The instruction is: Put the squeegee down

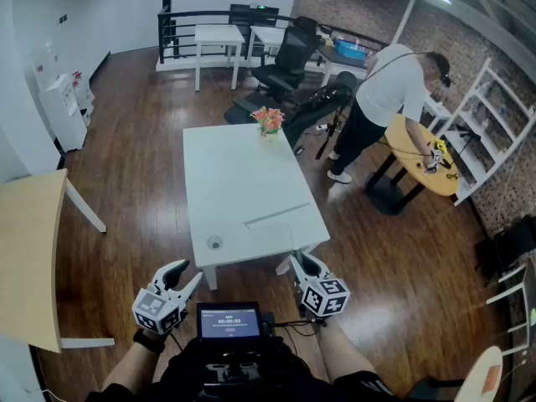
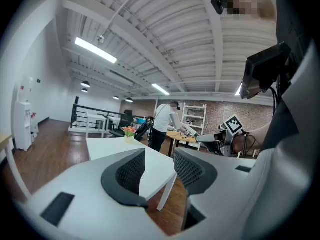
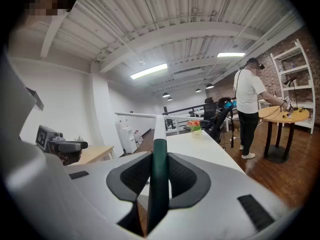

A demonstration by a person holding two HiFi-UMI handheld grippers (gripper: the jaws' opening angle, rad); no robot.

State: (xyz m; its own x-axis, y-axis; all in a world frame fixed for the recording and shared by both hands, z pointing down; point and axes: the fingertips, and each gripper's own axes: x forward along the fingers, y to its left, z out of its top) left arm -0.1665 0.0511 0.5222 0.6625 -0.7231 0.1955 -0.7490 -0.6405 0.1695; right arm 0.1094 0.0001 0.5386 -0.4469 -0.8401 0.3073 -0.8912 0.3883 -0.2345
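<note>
My right gripper (image 1: 303,265) sits just off the near edge of the white table (image 1: 226,166), shut on the squeegee (image 1: 278,215). The squeegee's pale blade lies across the table's near right part; I cannot tell whether it touches the top. In the right gripper view the dark green handle (image 3: 160,159) is clamped between the jaws of my right gripper (image 3: 159,179), and the white shaft runs out to the crossbar. My left gripper (image 1: 182,276) hangs open and empty by the table's near left corner. The left gripper view shows my left gripper (image 2: 159,170) with its jaws apart.
A flower pot (image 1: 269,121) stands at the table's far end and a small round object (image 1: 215,242) near its front left. A wooden table (image 1: 29,249) is on my left. A person (image 1: 385,99) bends over a round table (image 1: 423,162) at right. Office chairs (image 1: 285,65) stand behind.
</note>
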